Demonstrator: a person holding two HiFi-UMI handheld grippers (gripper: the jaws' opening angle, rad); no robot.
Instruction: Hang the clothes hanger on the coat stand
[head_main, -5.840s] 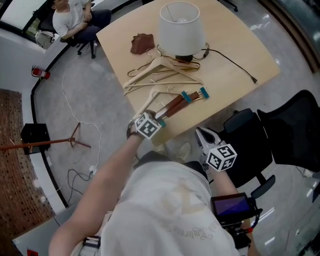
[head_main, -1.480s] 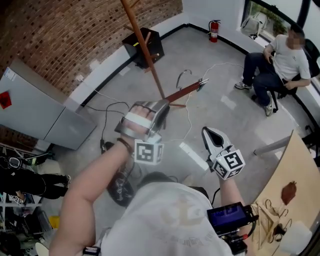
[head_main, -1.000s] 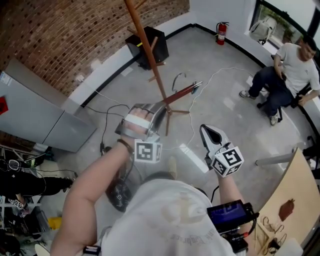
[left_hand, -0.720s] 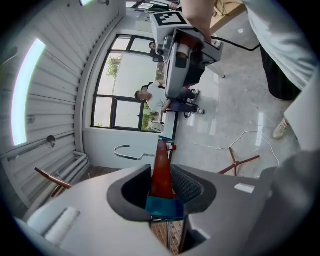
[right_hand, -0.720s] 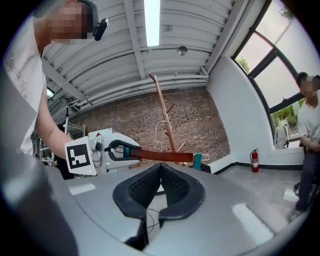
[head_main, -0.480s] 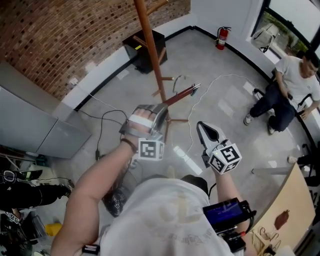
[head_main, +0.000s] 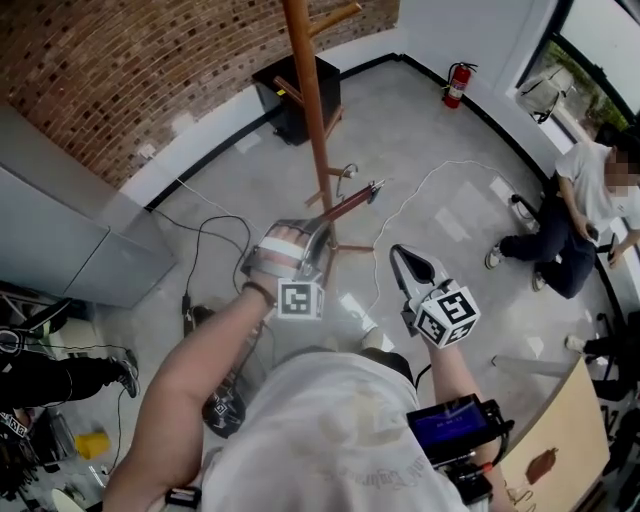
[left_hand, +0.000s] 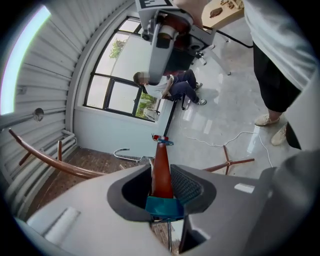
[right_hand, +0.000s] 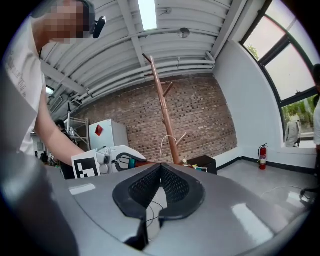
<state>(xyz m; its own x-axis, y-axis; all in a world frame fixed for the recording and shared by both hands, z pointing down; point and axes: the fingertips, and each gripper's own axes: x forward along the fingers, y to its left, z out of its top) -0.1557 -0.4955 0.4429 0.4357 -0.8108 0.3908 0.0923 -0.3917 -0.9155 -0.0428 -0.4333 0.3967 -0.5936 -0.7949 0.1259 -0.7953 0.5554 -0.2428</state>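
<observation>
Head view first: where is the clothes hanger?

— In my left gripper (head_main: 320, 225). The clothes hanger (head_main: 352, 200) sticks out forward from the jaws as a brown bar, held up in the air over the floor (head_main: 430, 150).

And the jaws themselves?

— The left gripper view shows my left gripper (left_hand: 160, 171) pinching the clothes hanger (left_hand: 161, 157) at one end. The pads sit on either side of the bar, just above a teal clip (left_hand: 161, 207). The bar runs straight away from me, and its metal hook (left_hand: 122, 150) curls off to the left.

How does it sit against the coat stand?

— The coat stand (head_main: 308, 90) rises right ahead of my left hand, a tall wooden pole with pegs, standing in front of a brick wall (head_main: 150, 60). In the head view the hook (head_main: 346, 172) appears just beside the pole, on its right. I cannot tell whether they touch. The hook is on no peg.

Your other hand?

— My right gripper (head_main: 398, 255) is held out level to the right of the hanger and apart from it. In the right gripper view my right gripper (right_hand: 160, 167) has its pads pressed together at the tips with nothing between them. The coat stand (right_hand: 162, 105) shows beyond them.

What else is around?

— A black box (head_main: 290, 95) stands behind the pole, a fire extinguisher (head_main: 458, 85) stands by the far wall, a white cable (head_main: 420, 195) trails over the floor, and a seated person (head_main: 585, 200) is at the right.
</observation>
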